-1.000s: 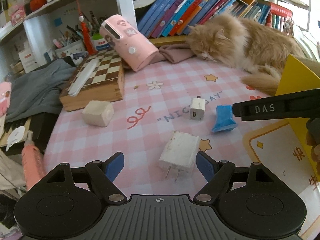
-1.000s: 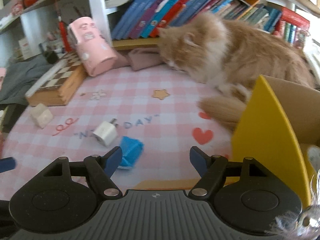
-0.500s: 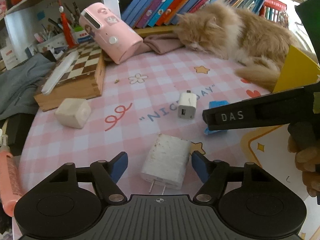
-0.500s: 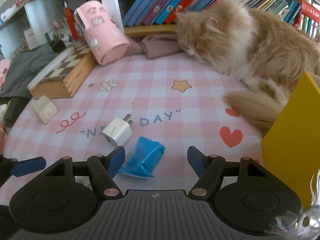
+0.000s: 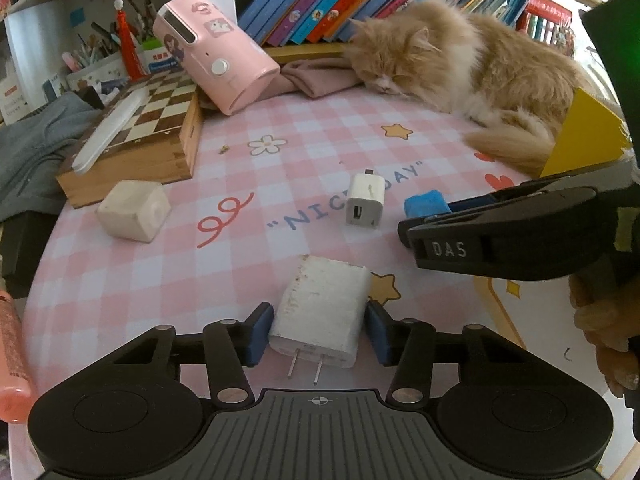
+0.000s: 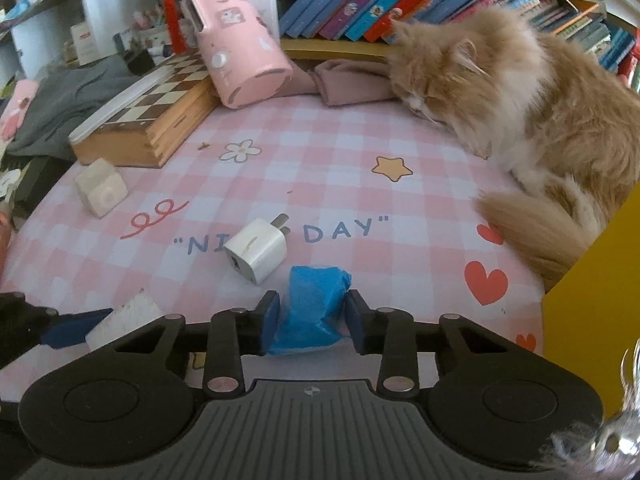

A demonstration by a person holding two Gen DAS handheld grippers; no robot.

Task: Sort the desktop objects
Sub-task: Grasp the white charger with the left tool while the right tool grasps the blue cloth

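Your left fingers (image 5: 265, 332) have just been closing and now sit against both sides of the big charger (image 5: 322, 316), which lies on the pink checked surface (image 5: 280, 128) with its prongs toward you; a second ago those fingers stood wide and clear of it. Your right fingers (image 6: 271, 316) have also just been closing, and they now pinch the blue wad (image 6: 310, 304), which rests on the surface just beside the small charger (image 6: 256, 250); earlier the wad lay off to the left of that gap, so you have slid across and centred on it. So both grasps look made, with both things not yet lifted. That reads as the pick-up step of the sort nearly done on two items at once. Outward from there, the small charger lies between your two hands, untouched, and the cream cube (image 5: 134, 210) sits well apart to the left, near the chessboard box (image 5: 140, 136). The yellow box (image 6: 592, 320) stands at your right, probably where things go, though its inside is hidden. The cat (image 6: 520, 92) lies along the far edge, its tail close to that box; lift and carry low and slow so you do not brush it.
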